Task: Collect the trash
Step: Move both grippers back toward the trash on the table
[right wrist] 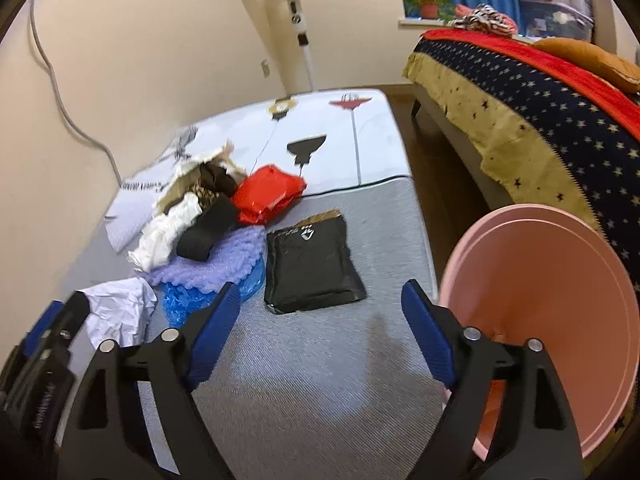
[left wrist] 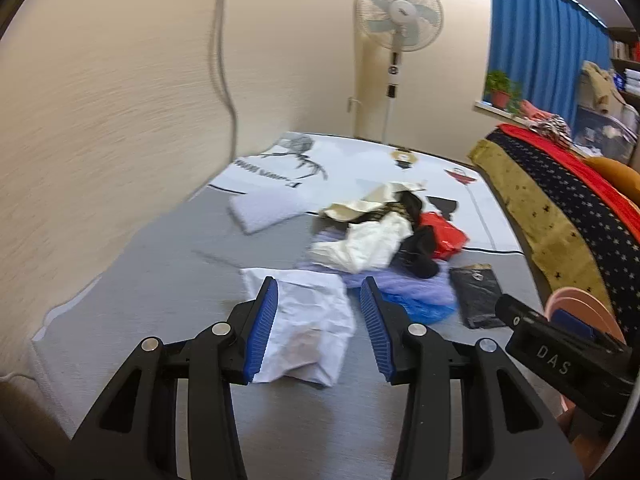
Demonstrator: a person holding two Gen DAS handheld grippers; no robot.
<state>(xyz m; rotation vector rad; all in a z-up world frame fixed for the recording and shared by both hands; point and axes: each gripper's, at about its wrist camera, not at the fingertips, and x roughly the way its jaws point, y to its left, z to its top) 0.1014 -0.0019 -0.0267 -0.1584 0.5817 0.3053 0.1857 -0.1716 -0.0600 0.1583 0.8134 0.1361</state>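
Both grippers hover over the mat (right wrist: 320, 360) with jaws open and nothing between the pads. Left gripper (left wrist: 318, 322) is about half open, lined up over the white paper (left wrist: 308, 328). Right gripper (right wrist: 320, 334) is spread wide, pointed at bare mat just short of the black pouch (right wrist: 314, 264).

Remaining trash sits in one heap further along the mat: red wrapper (right wrist: 266, 196), blue bag (right wrist: 188, 300), purple foam (right wrist: 208, 268), plus cream and dark scraps. The pink bin (right wrist: 552, 312) stands off the mat's edge, right beside the right gripper.

How we'd do this step:
- Left takes the paper; it's crumpled, so we pinch a raised fold rather than scraping the mat.
- Right takes the pouch. It lies flat, so we come in low at an edge or corner and lift one side first.
- The pouch goes in first, since the bin is on that side. We keep the grippers apart when crossing over.
- Loose film in the heap may drag neighbours along; lift slowly.
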